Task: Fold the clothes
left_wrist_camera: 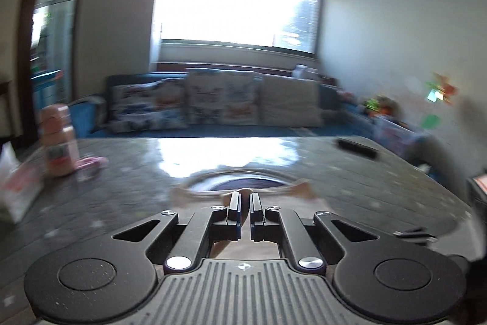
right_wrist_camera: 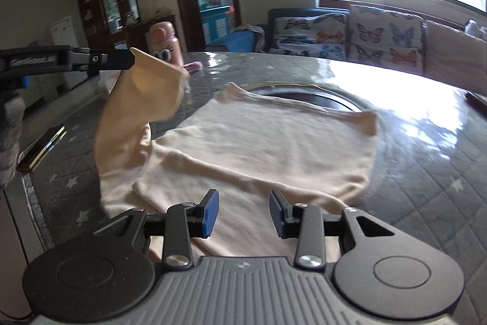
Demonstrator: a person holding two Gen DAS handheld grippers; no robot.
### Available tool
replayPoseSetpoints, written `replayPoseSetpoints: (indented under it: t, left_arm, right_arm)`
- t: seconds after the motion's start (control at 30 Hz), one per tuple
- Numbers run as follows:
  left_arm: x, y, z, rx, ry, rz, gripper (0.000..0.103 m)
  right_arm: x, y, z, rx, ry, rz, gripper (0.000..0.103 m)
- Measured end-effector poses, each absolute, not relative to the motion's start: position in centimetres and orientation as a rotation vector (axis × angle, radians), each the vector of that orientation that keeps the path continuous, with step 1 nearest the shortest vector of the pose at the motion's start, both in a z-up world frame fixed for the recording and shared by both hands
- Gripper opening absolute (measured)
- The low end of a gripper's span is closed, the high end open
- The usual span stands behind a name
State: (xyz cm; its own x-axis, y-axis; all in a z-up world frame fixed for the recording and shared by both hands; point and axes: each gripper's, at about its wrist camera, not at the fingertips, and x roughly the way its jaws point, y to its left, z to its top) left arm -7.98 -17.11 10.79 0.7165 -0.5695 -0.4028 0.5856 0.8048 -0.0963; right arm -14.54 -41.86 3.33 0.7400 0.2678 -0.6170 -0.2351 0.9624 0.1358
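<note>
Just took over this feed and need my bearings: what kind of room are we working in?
Most likely a home living room: a blue sofa with butterfly cushions under a big window, and a quilt-covered table holding the cream garment.

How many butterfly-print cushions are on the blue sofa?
3: left cushion, middle one, both clear; a third shows blurred in the left wrist view. Others may be hidden.
</note>
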Motion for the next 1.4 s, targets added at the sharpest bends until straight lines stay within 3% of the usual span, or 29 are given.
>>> replayPoseSetpoints:
  t: [0.17, 0.23, 0.3, 0.37, 0.43, 0.47, 0.5, 0.6, 1.03, 1.33, 1.4]
  left_arm:
    - [-8.6, -20.2, 8.6, 0.091, 0.505, -0.728, 0.010]
    - [-9.1, -20.8, 7.8, 0.114, 0.527, -0.750, 0.025]
    - [-9.3, -20.9, 7.2, 0.141, 0.538, -0.757, 0.054]
    - [-9.7, -20.5, 7.1, 0.163, 0.529, -0.750, 0.058]
    - [-9.9, -19.9, 7.0, 0.177, 0.520, -0.734, 0.074]
    - [-9.8, -19.6, 7.0, 0.178, 0.515, -0.721, 0.089]
    - [-9.7, -19.2, 7.0, 0.180, 0.511, -0.708, 0.095]
    - [-9.1, -17.5, 7.0, 0.179, 0.500, -0.667, 0.103]
    - [-7.4, -10.6, 4.7, 0.176, 0.559, -0.467, 0.103]
    - [-8.1, -9.5, 2.5, 0.203, 0.592, -0.430, 0.103]
    - [-8.3, -9.5, 2.2, 0.209, 0.596, -0.425, 0.103]
  right_arm:
    - [-15.2, -43.4, 2.7, 0.092, 0.700, 0.250, 0.037]
    - [-15.5, -44.0, 2.5, 0.111, 0.708, 0.241, 0.037]
    - [-15.8, -44.3, 2.3, 0.120, 0.715, 0.237, 0.037]
    - [-15.9, -44.5, 2.2, 0.127, 0.721, 0.237, 0.037]
    - [-15.6, -44.2, 2.1, 0.128, 0.728, 0.242, 0.037]
    - [-15.5, -43.9, 2.1, 0.127, 0.734, 0.245, 0.037]
    - [-15.3, -43.7, 2.0, 0.126, 0.739, 0.249, 0.037]
    - [-14.7, -43.0, 1.8, 0.123, 0.755, 0.259, 0.037]
    - [-12.7, -39.9, 1.0, 0.098, 0.814, 0.290, 0.036]
    - [-12.7, -39.1, 1.6, 0.063, 0.821, 0.264, 0.006]
    - [-12.7, -39.0, 2.0, 0.054, 0.808, 0.259, 0.005]
